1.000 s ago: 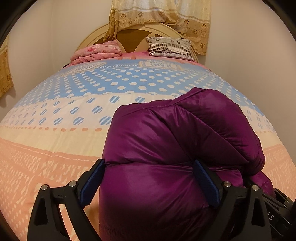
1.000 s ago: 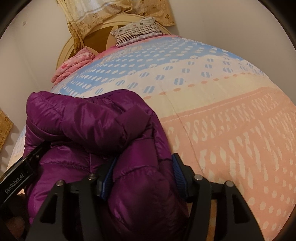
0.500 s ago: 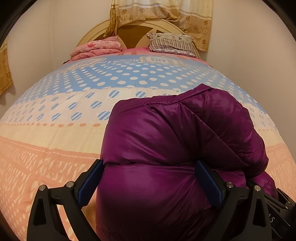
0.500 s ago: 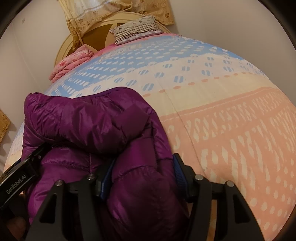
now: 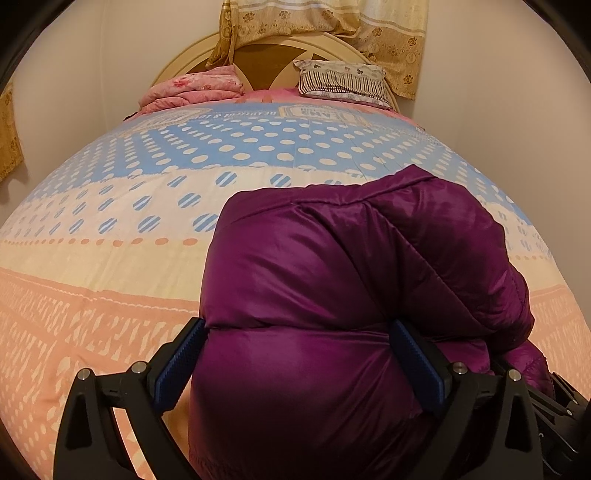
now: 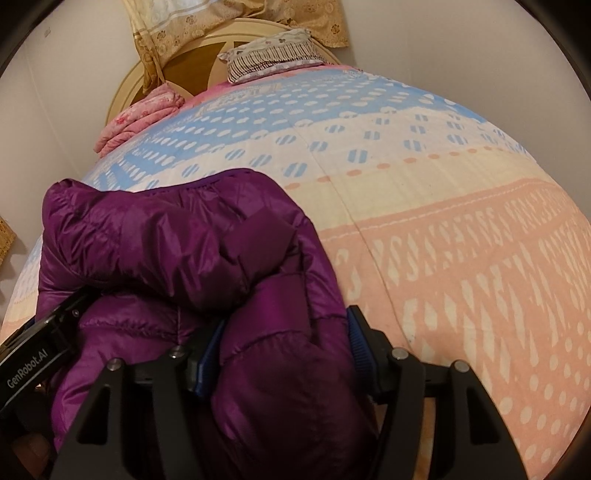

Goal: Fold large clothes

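A purple puffer jacket (image 5: pixel 332 280) lies bunched and folded over on the patterned bedspread (image 5: pixel 110 221). My left gripper (image 5: pixel 299 354) is shut on a thick fold of the jacket, its blue pads (image 5: pixel 177 365) pressed into both sides of the fabric. In the right wrist view the jacket (image 6: pixel 177 240) fills the lower left. My right gripper (image 6: pixel 284 350) is shut on another thick fold of it. The left gripper's black body (image 6: pixel 33 365) shows at the left edge, partly buried in the jacket.
The bedspread (image 6: pixel 461 240) stretches away in pink, cream and blue bands. A folded pink blanket (image 5: pixel 192 88) and a striped pillow (image 5: pixel 343 81) lie by the headboard (image 5: pixel 258 62). Walls stand close on both sides, with a curtain (image 5: pixel 332 22) behind.
Both grippers keep hold of the jacket. The views have shifted slightly, with the jacket and headboard a little lower in the left wrist view.
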Demonstrator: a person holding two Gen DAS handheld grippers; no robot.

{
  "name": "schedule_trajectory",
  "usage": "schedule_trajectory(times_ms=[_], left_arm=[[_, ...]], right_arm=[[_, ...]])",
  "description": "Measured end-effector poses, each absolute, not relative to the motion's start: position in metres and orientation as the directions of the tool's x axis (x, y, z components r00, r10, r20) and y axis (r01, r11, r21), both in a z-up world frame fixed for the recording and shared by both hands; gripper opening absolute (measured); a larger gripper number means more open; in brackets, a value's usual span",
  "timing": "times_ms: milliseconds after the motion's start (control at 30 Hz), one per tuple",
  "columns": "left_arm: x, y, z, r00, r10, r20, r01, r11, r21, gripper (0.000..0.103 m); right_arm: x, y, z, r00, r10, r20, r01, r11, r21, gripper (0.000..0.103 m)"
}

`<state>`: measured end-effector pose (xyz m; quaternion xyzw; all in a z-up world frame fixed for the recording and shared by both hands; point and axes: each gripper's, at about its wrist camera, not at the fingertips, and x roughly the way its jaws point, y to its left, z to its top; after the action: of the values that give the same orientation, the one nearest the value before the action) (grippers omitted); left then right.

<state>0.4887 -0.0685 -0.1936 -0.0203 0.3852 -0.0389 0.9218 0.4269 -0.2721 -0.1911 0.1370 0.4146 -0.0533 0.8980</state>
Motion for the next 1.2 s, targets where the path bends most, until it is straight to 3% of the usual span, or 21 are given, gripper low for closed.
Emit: schedule_trajectory(times_ms=[1000,1100,1200], left_arm=[[0.490,-0.059,-0.187,0.659,-0.123,-0.742,0.068,0.992,-0.104,0.100],[0.476,-0.032,-0.152,0.745,-0.145,-0.652,0.040,0.984,-0.173,0.100],[0.487,-0.024,-0.138,0.752,-0.116,-0.649,0.018,0.988,-0.156,0.100]], right_arm=[[0.427,-0.274,-0.177,0.631,0.020,-0.775,0.202,0.961,0.190,0.066],[0.415,-0.271,-0.140,0.708,-0.004,-0.707,0.196,0.962,0.191,0.069],[0.425,-0.260,-0.111,0.750,0.023,-0.661,0.150,0.967,0.204,0.069]])
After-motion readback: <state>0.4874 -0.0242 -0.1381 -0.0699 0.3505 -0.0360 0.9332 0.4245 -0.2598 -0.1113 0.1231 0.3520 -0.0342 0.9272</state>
